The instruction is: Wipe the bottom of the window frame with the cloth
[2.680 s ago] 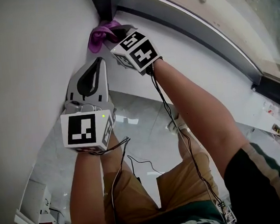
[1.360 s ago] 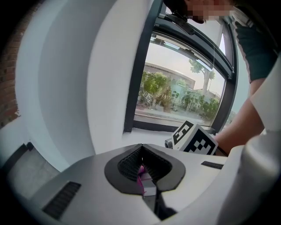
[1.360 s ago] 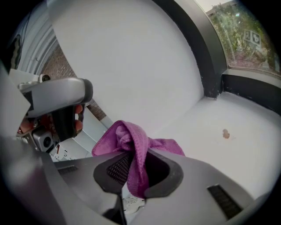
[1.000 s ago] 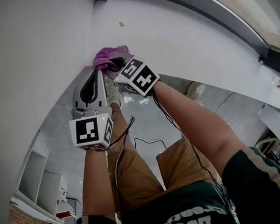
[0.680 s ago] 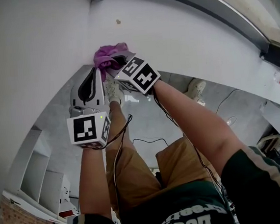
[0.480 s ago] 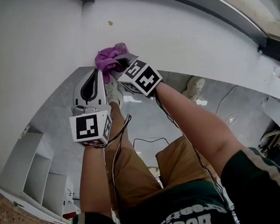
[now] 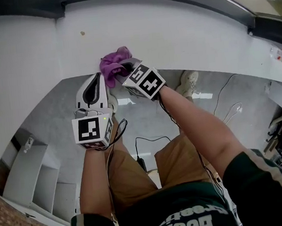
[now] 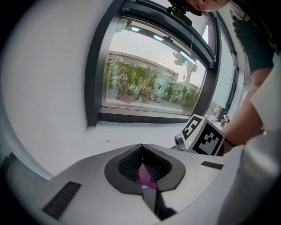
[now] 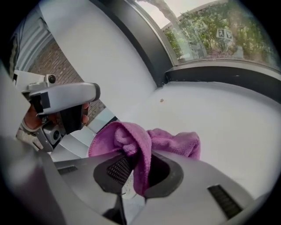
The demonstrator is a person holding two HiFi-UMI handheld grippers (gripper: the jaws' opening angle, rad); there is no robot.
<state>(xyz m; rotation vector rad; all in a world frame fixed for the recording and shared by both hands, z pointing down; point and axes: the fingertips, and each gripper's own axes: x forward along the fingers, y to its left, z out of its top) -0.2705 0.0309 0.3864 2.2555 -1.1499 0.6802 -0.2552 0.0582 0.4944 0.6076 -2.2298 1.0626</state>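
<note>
A purple cloth (image 7: 112, 64) (image 9: 171, 143) lies bunched at the near edge of the white sill (image 7: 188, 36). My right gripper (image 7: 123, 70) (image 9: 142, 163) is shut on it, a fold hanging down between the pads. The left gripper (image 7: 98, 77) (image 8: 141, 146) is shut with nothing in it, its tip just left of the cloth; a purple sliver shows through its pad hollow. The dark bottom rail of the window frame (image 8: 145, 118) (image 9: 219, 74) runs along the far side of the sill, well beyond both grippers.
A small dark speck (image 7: 82, 33) sits on the sill left of the cloth. Small items (image 7: 277, 54) stand at the sill's right end. Below the sill are grey floor, a white shelf unit (image 7: 33, 180), a cable (image 7: 230, 111) and the person's shoes.
The cloth and right gripper have come back from the frame's corner to the sill's near edge. The left gripper has kept beside them, still shut.
</note>
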